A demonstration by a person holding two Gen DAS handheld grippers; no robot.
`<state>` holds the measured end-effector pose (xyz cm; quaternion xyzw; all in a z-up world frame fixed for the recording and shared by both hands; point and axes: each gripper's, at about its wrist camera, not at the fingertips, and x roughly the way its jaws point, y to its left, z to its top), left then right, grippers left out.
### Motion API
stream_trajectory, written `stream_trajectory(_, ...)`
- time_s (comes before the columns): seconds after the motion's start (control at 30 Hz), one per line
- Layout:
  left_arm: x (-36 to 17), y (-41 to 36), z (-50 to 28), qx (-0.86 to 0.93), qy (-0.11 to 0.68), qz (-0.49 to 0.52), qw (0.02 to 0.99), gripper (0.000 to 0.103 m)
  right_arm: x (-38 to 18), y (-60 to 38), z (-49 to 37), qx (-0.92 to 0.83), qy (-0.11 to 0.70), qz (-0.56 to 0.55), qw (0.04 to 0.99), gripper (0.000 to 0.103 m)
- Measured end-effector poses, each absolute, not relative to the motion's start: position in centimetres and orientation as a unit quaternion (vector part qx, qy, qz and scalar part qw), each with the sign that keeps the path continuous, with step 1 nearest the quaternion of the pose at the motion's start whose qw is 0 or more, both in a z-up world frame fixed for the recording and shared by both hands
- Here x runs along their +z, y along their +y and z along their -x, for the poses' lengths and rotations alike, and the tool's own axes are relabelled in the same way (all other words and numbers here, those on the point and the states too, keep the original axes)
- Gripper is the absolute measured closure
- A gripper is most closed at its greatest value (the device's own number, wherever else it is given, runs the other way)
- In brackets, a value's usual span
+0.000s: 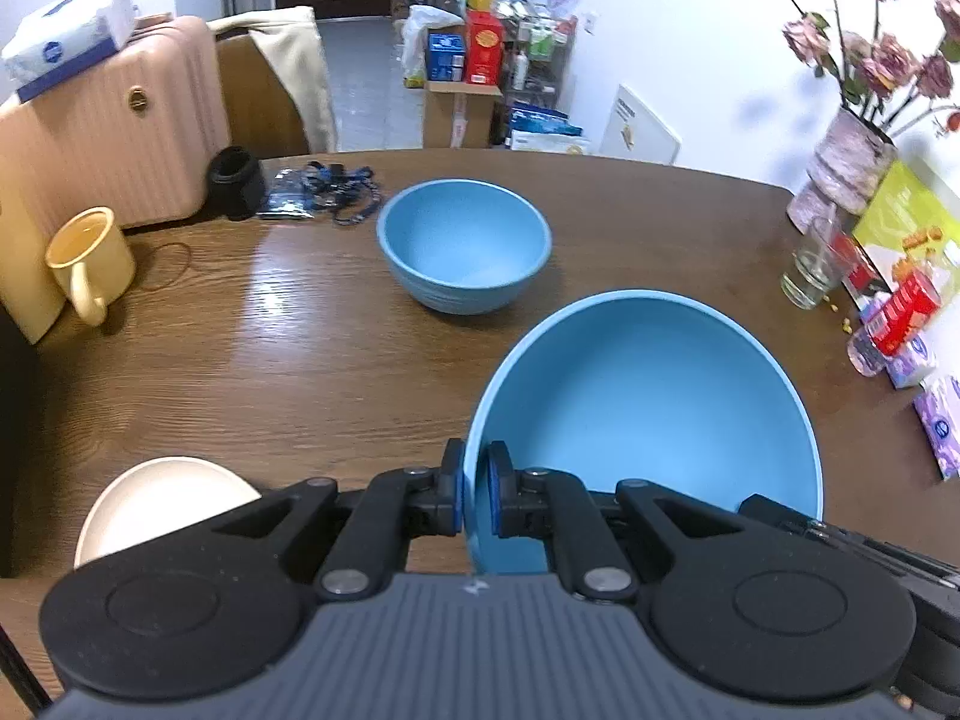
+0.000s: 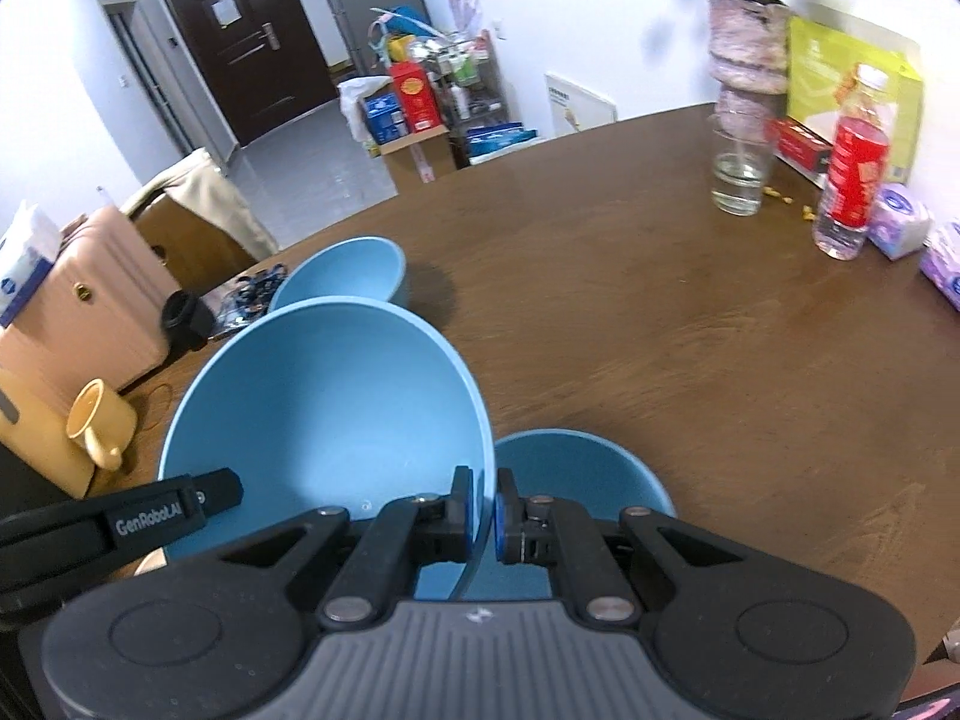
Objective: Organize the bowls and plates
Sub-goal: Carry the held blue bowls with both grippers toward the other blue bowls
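A large blue bowl (image 1: 648, 420) (image 2: 324, 408) hangs tilted above the brown table, gripped on opposite rims. My left gripper (image 1: 476, 492) is shut on its near-left rim, and one of its fingers (image 2: 180, 501) shows in the right wrist view. My right gripper (image 2: 482, 510) is shut on the other rim. A smaller blue bowl (image 1: 462, 240) (image 2: 348, 267) stands upright further back on the table. Another blue bowl (image 2: 576, 468) sits just under and right of the held one. A cream plate (image 1: 162, 498) lies at the near left, partly hidden by my left gripper.
A yellow mug (image 1: 90, 258) and a pink suitcase (image 1: 108, 138) are at the left. A black cap (image 1: 234, 180) and blue cords lie behind. At the right stand a glass (image 1: 810, 273), a flower vase (image 1: 852, 162), a red-label bottle (image 2: 852, 180) and tissue packs.
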<state>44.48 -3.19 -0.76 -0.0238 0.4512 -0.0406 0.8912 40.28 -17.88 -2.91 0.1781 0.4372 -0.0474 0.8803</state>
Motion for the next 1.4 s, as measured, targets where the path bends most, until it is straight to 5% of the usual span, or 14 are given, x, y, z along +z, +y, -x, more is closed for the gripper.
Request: stream_trajectory(1.4,-6.8,-9.4,-44.5,-0.073,0.507,-0.013,0.859,0.094,-8.1,-22.3,-39.0,-0.091,0.485,-0.151,0.856,0.096)
